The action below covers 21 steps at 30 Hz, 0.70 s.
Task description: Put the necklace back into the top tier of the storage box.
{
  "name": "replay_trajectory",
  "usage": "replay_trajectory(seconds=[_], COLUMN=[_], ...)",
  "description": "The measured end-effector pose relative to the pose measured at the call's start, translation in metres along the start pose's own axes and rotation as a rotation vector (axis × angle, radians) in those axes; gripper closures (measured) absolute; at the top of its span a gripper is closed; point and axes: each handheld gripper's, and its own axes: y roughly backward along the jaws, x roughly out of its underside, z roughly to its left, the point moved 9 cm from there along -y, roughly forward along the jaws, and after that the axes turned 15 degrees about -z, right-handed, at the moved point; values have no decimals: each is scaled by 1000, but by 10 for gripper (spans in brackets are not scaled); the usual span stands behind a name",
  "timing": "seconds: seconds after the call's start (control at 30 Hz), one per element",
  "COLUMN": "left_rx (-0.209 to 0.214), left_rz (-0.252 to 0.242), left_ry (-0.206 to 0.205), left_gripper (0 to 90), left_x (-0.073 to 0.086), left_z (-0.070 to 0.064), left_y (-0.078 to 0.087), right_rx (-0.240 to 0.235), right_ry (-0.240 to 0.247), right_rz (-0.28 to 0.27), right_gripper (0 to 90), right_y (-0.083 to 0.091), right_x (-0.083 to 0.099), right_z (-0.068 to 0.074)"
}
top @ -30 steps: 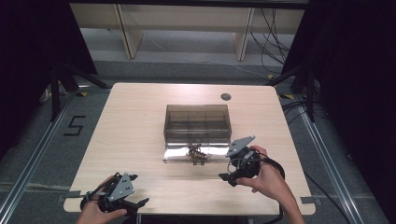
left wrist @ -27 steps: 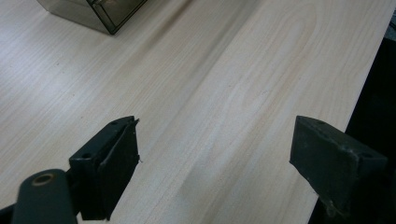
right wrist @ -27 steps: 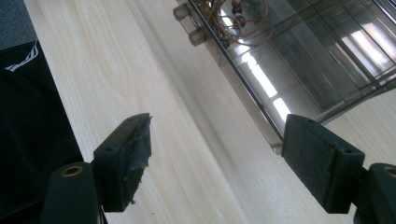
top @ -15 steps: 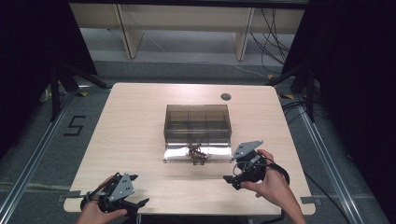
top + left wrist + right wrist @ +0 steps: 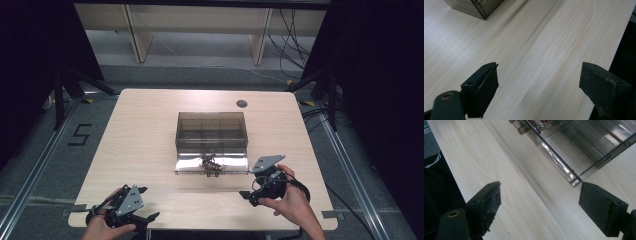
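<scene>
The left hand holds the left gripper low at the near left — its jaws stand wide apart with nothing between them. The right hand grips the right gripper at the near right — jaws likewise spread wide and empty, pointing left.

— We see the table brightly lit from above, its surroundings nearly black.
— We also note glare on the clear lid, and soft, slightly blurred near jaws.
</scene>
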Motion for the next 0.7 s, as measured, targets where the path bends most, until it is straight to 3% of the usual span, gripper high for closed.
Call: replay_trajectory(seconds=[0.23,0.43,0.57,0.63,0.7], left_rx=[1,-4,-6,-5,-4], left_rz=[-7,-3,-9,-4,-5], left_ry=[6,14,1,15,16], left_gripper=[151,151,151,151,151], left_x=[-1,0,-1,0,0], left_z=[-1,-1,0,-1,-1], left_y=[0,-1,0,-1,-1], right_rx=[0,-5,-4,-18,-9], right_ry=[-23,-3,-36,2,-22], right_rz=[16,0,1,-6,0], right_gripper=[190,189,190,190,189], right_y=[0,-2,-1,-2,0], right_x=[7,10,12,13,14], right_z=[1,0,3,2,3])
